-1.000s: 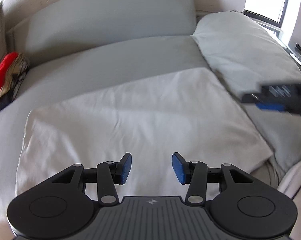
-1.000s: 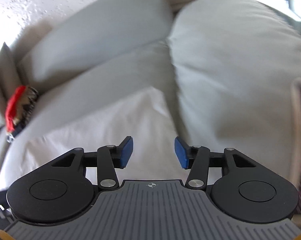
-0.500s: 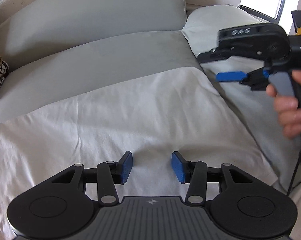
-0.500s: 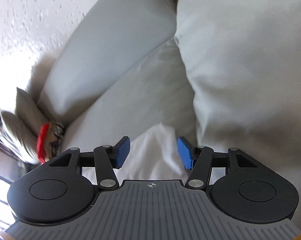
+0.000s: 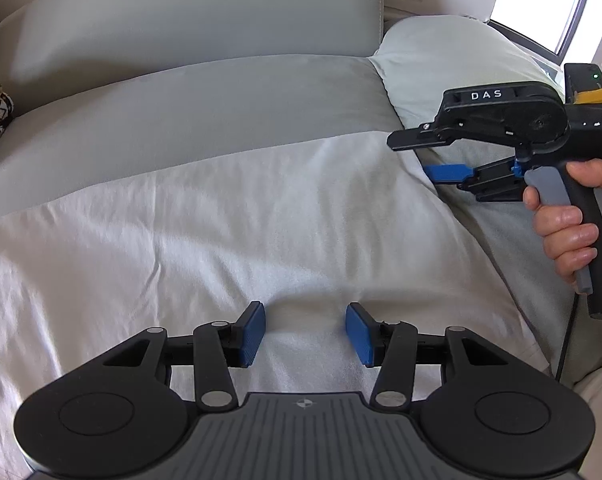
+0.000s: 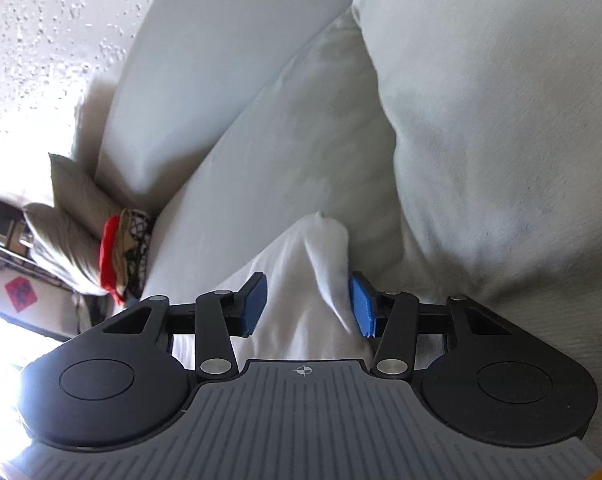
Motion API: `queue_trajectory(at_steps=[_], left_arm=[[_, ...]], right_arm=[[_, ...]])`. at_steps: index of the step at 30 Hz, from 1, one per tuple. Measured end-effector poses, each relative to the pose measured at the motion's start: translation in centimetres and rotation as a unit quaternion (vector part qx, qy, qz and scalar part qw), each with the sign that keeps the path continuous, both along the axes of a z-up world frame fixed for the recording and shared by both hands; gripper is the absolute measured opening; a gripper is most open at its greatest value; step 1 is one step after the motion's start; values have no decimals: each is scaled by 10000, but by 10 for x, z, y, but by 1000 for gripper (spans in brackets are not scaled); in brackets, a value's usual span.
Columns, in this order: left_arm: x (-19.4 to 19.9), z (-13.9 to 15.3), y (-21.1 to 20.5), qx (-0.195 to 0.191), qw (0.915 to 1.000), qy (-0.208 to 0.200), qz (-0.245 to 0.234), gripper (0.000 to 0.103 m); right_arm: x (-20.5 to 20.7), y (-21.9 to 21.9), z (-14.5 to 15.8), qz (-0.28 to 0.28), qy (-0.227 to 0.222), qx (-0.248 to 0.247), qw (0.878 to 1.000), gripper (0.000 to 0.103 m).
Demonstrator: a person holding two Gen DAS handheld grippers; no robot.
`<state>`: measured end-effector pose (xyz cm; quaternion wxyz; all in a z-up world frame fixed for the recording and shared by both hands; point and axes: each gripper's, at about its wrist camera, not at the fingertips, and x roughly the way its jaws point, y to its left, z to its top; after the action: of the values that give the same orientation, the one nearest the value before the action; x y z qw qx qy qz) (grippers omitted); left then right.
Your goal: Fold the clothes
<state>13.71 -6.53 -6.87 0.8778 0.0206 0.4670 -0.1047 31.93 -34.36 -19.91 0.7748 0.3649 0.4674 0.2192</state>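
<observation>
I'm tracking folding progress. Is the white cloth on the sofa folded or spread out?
Spread out. The white cloth lies flat and wrinkled across the sofa seat. Whether it is a single layer cannot be told.

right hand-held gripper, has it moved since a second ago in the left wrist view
Yes. The right hand-held gripper has come in from the frame's right edge toward the white cloth's far right corner beside the pale pillow; its jaws are closing.
</observation>
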Motion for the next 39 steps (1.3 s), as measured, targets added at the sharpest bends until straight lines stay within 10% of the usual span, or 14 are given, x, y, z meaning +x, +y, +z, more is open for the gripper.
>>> queue_trajectory(at_steps=[8,16,23,39], left_arm=[[1,-2,2,-37,10000,6,-3,48],[1,-2,2,-35,10000,6,0,48],[2,-3,1,-42,10000,7,13,48],[2,-4,-1,10,10000,0,5,48]], right_arm=[[-3,-18,-11,-343,-164,1532,9875,53],[-3,15,-5,194,132,547,9982,48],[-11,2,2,-94,-348,1638,9858,47],[18,48,-23,-387,-175,1232,9915,49]])
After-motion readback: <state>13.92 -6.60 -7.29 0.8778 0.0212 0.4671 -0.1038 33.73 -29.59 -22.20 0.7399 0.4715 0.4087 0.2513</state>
